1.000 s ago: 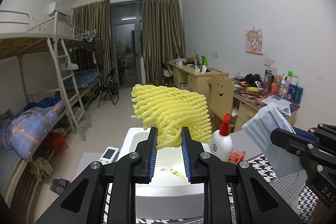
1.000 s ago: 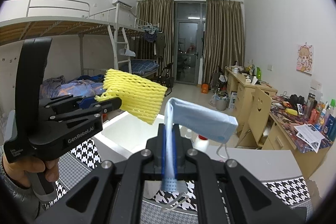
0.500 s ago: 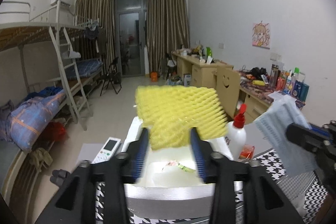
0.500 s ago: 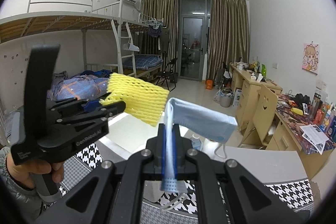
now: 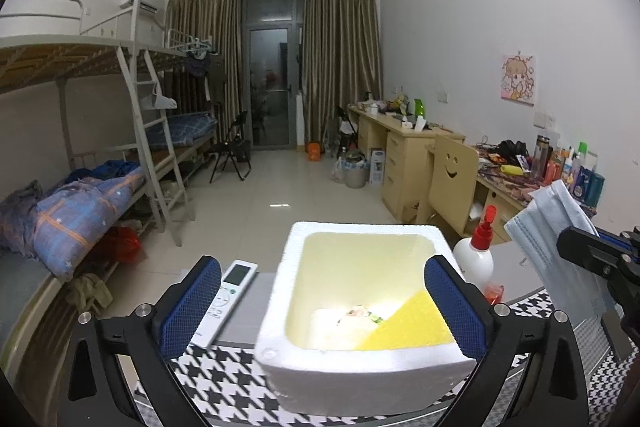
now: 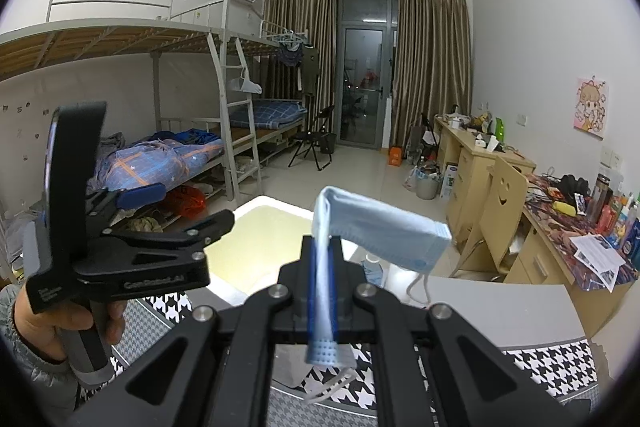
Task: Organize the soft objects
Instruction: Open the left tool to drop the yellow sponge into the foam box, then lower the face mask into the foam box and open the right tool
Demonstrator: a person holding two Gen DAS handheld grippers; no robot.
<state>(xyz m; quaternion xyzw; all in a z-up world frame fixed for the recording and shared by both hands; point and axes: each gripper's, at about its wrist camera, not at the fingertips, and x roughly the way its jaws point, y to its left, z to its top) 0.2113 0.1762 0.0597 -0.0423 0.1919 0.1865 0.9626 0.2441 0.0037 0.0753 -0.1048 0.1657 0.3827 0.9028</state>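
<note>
Houndstooth cloth (image 5: 224, 371) covers the near edge of your bench (image 5: 248, 315), and on it, right under your left gripper (image 5: 320, 301), sits the white foam box (image 5: 360, 375). Your left fingers (image 5: 192, 301) are opening and stand wide to either side of the box with nothing between them; the yellow foam net (image 5: 408, 325) lies inside the box, against its near right corner, beside some pale scraps. Your right gripper (image 6: 322, 291) has its fingers pressed closed on the blue face mask (image 6: 380, 233), which stands up from them and folds over to the right, its ear loops dangling below. From the right view your hand (image 6: 36, 319) wraps the left gripper's handle. Just left of the box lies a white remote (image 5: 228, 295); just right of it stands a white bottle (image 5: 474, 259) with a red pump. Farther off, a bunk bed (image 5: 100, 131) lines the left wall, wooden desks (image 5: 404, 151) the right, and brown curtains (image 5: 340, 67) frame a glass door at the far end.
</note>
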